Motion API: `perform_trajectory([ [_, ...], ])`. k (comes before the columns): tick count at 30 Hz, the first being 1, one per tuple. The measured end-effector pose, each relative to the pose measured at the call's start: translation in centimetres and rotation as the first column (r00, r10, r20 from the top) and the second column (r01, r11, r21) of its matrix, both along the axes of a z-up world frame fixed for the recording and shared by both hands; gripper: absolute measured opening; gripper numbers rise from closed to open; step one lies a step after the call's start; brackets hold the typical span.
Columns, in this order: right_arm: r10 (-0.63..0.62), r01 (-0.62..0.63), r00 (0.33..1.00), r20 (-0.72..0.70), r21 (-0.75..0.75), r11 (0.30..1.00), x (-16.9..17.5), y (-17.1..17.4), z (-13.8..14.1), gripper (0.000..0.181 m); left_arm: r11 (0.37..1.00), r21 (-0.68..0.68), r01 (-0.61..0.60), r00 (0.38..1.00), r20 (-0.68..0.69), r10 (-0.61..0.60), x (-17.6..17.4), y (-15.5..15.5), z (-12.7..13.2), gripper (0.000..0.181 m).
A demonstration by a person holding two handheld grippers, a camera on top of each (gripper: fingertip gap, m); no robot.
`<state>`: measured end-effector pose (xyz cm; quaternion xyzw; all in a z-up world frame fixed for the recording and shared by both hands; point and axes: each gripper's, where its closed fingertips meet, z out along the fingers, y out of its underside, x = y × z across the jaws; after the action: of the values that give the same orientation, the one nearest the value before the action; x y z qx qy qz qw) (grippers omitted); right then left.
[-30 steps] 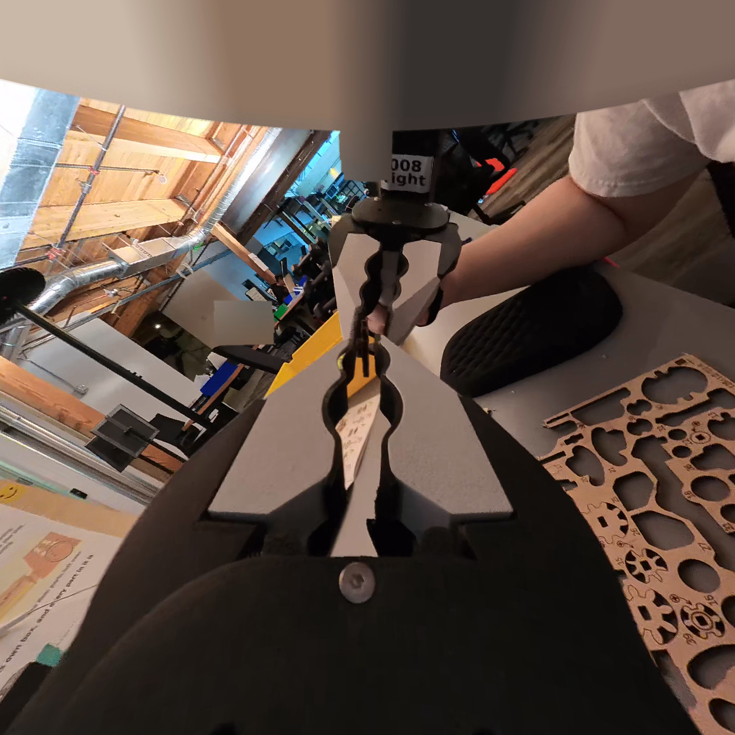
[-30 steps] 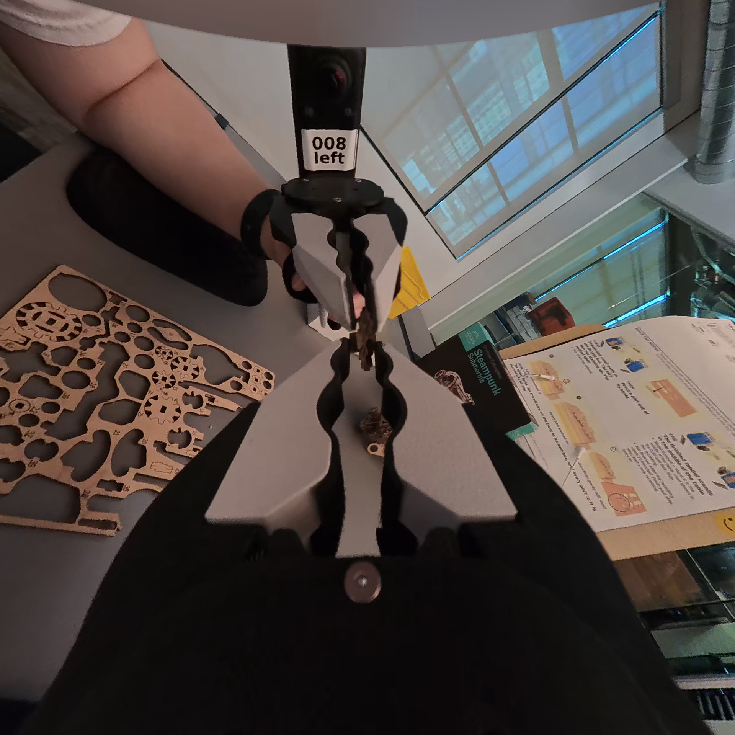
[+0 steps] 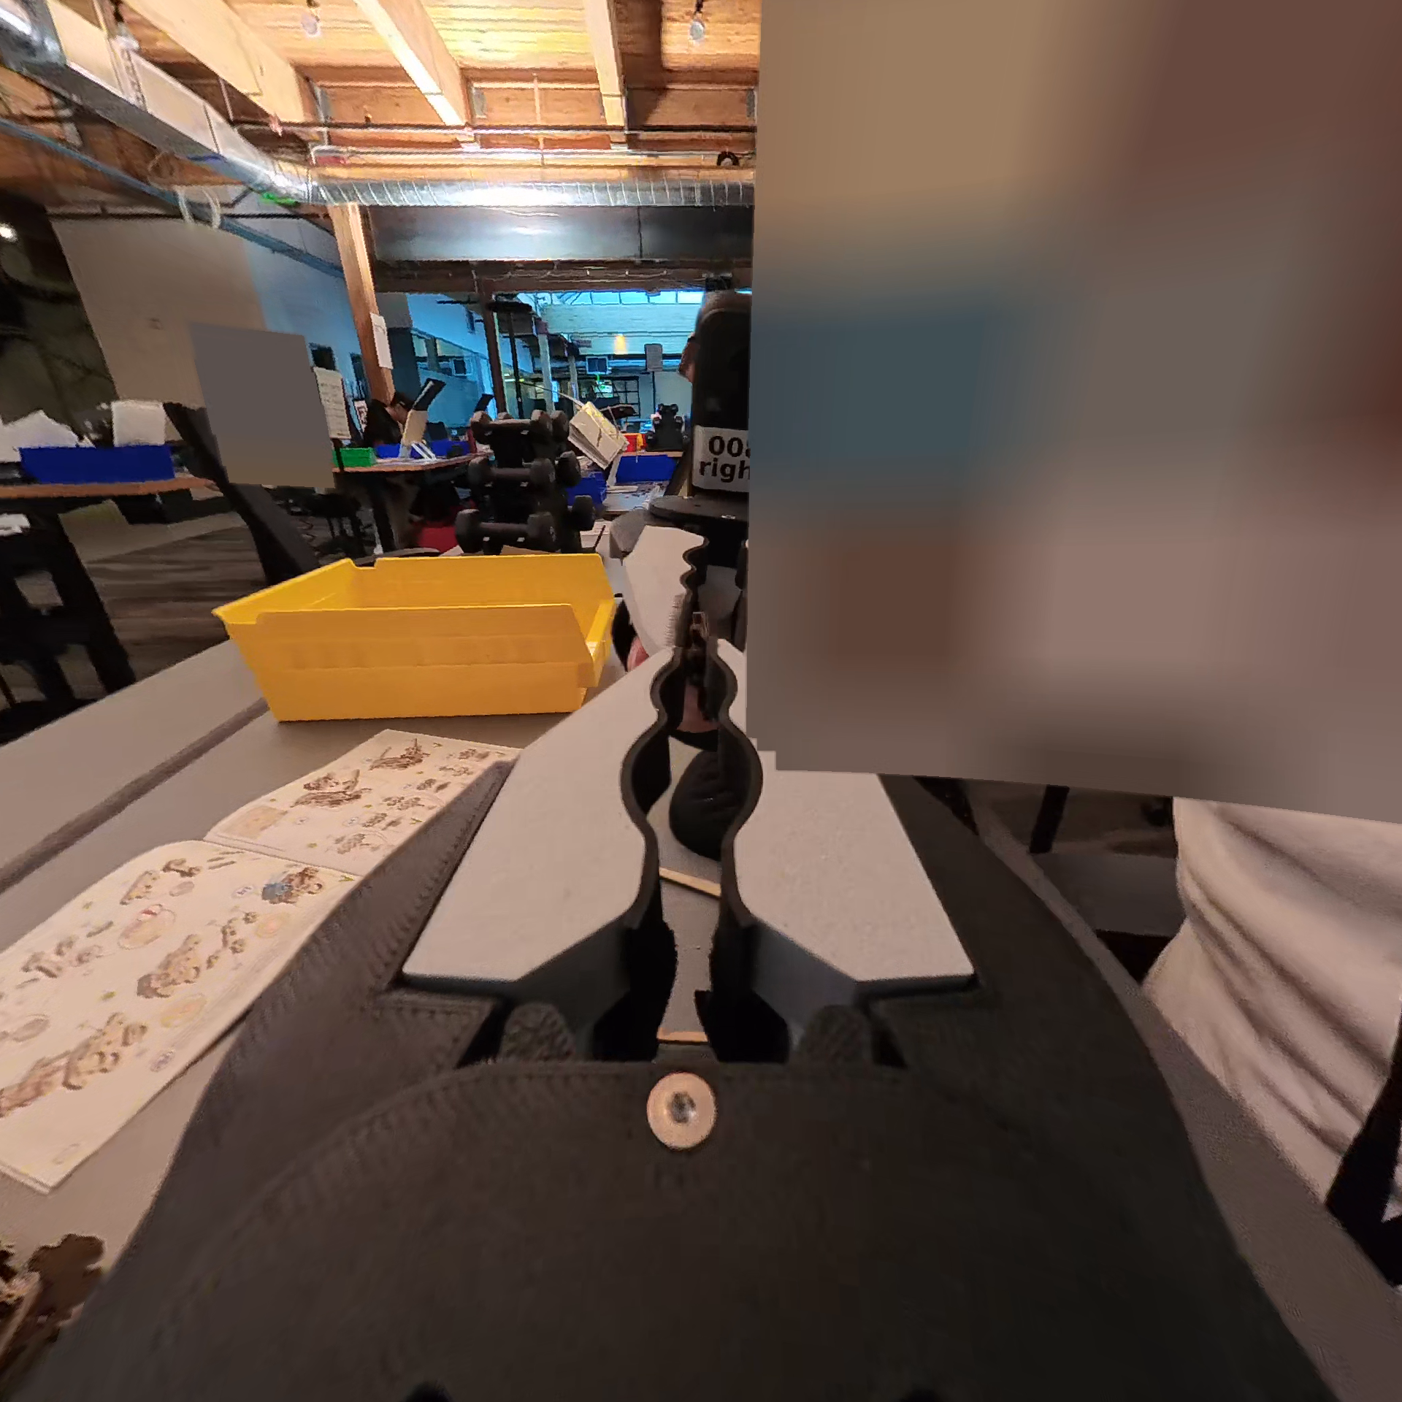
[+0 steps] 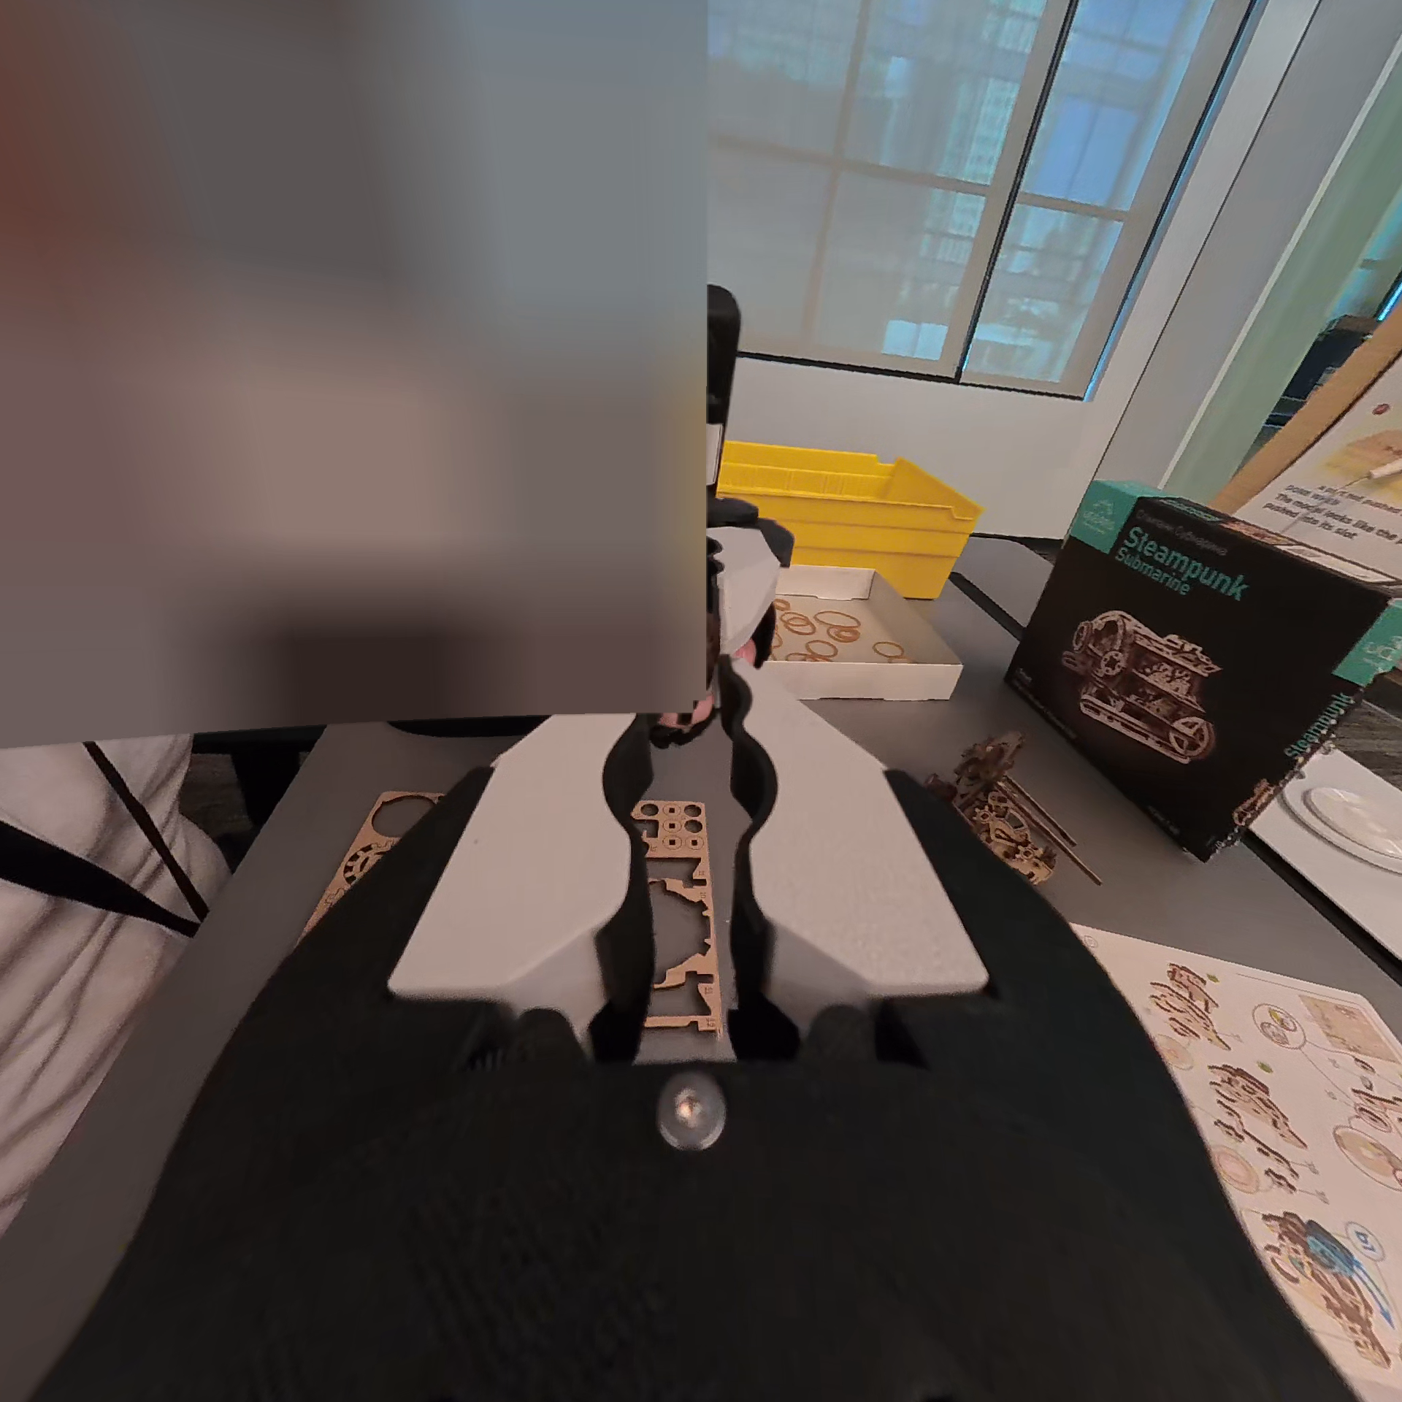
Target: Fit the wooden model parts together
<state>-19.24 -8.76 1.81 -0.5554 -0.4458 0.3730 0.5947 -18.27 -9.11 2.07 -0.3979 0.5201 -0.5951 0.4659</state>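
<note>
My left gripper (image 3: 694, 656) is shut on a small dark wooden part (image 3: 698, 641) at its tips. My right gripper (image 4: 713, 686) meets it tip to tip above the table and grips the same part. A blur patch hides its left fingertip. The right gripper's grey finger (image 3: 656, 576) shows just beyond the part in the left wrist view. The left gripper's finger (image 4: 747, 599) shows in the right wrist view. A partly built wooden model (image 4: 994, 815) lies on the table to the right. A punched-out wooden sheet (image 4: 675, 910) lies under the right gripper.
A yellow bin (image 3: 425, 637) stands at the back of the grey table (image 3: 114, 743). A white tray (image 4: 872, 683) holds rubber rings. A dark kit box (image 4: 1199, 667) stands at the right. Instruction sheets (image 3: 152, 963) lie flat, and a thin wooden stick (image 3: 686, 880) lies below the left gripper.
Both grippers have tilted down from pointing up at the ceiling and window to roughly level, still tip to tip on the small part. The table, bin and box have come into view.
</note>
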Motion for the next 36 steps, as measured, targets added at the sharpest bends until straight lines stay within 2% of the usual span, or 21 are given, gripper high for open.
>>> perform_trajectory([
  [1,0.005,-0.005,1.000,0.009,0.002,1.000,0.0,-0.1,-0.1,0.010,1.000,0.025,-0.009,1.000,0.006,0.009,0.0,0.0,0.0,0.002],
  [3,0.004,-0.005,0.999,0.035,0.020,1.000,-0.2,-0.3,-0.3,0.014,0.998,0.059,-0.022,1.000,0.012,0.021,0.0,-0.2,0.0,0.002],
  [7,-0.026,0.018,0.996,0.082,0.096,0.995,-0.5,-0.5,-0.5,0.009,0.994,0.107,-0.003,1.000,0.025,0.000,-0.2,-0.7,0.0,0.003],
  [10,-0.067,0.040,0.990,0.127,0.204,0.978,-0.4,-0.7,-0.5,0.009,0.973,0.227,-0.041,0.998,0.047,0.031,-0.7,-0.4,-0.1,0.009],
  [14,-0.087,0.042,0.985,0.151,0.276,0.960,-0.6,-0.9,-0.5,0.010,0.933,0.357,-0.050,0.998,0.050,0.034,-1.2,-0.7,-0.4,0.004],
  [19,-0.105,0.041,0.978,0.178,0.329,0.944,-0.6,-1.1,-0.7,0.010,0.899,0.431,-0.073,0.997,0.067,0.049,-1.0,-1.1,-0.6,0.000],
  [27,-0.112,0.027,0.971,0.210,0.367,0.930,-1.0,-1.8,-0.7,0.010,0.892,0.451,-0.035,0.998,0.064,0.007,-1.3,-1.8,-0.8,0.001],
  [28,-0.114,0.020,0.969,0.221,0.385,0.923,-1.1,-1.9,-0.8,0.010,0.895,0.444,-0.040,0.998,0.070,0.010,-1.3,-1.7,-0.7,0.009],
  [30,-0.119,0.013,0.964,0.237,0.407,0.913,-1.3,-2.1,-0.9,0.010,0.915,0.403,-0.034,0.997,0.072,0.005,-1.4,-1.7,-0.2,0.037],
  [31,-0.124,0.013,0.963,0.240,0.416,0.909,-1.4,-2.2,-0.9,0.010,0.921,0.390,-0.010,0.998,0.054,-0.012,-1.4,-2.0,-0.1,0.042],
  [33,-0.118,0.006,0.965,0.233,0.432,0.902,-1.6,-2.4,-0.9,0.010,0.906,0.424,0.017,0.999,0.029,-0.032,-1.3,-2.8,-0.3,0.044],
  [36,-0.067,-0.020,0.975,0.210,0.387,0.922,-2.1,-3.0,-0.9,0.010,0.839,0.543,-0.020,1.000,0.015,0.015,-0.7,-3.6,-1.1,0.039],
])
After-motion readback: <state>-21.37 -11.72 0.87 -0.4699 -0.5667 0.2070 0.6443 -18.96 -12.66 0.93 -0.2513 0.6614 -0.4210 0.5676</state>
